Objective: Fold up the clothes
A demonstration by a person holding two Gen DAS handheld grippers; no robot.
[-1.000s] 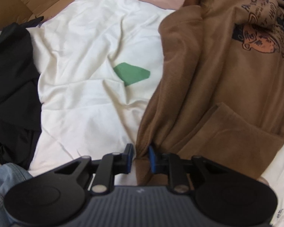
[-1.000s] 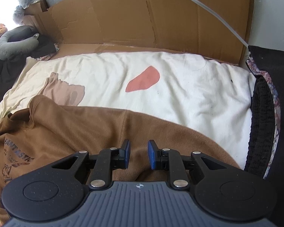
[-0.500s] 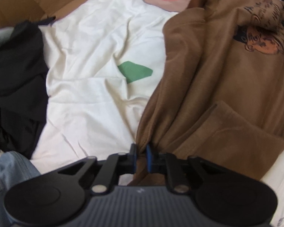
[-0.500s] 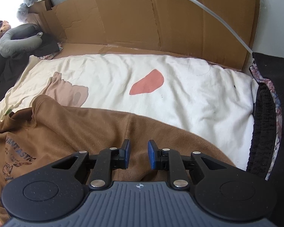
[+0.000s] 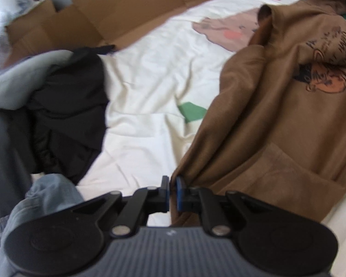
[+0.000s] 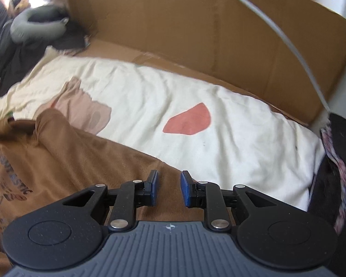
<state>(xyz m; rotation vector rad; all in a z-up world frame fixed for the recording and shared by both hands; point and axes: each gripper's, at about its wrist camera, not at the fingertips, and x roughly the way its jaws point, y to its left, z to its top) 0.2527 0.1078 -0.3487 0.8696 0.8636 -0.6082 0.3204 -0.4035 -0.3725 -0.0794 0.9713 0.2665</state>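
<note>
Brown hoodie (image 5: pixel 276 120) lies spread on the cream bedsheet (image 5: pixel 150 87). My left gripper (image 5: pixel 172 192) has its fingers pinching the hoodie's edge. My right gripper (image 6: pixel 169 189) hovers over the hoodie, fingers spread, nothing held. Black clothes (image 5: pixel 67 106) lie left; cardboard (image 6: pixel 207 34) behind.

Black grippers (image 6: pixel 169 188), blue pads, perhaps jeans
</note>
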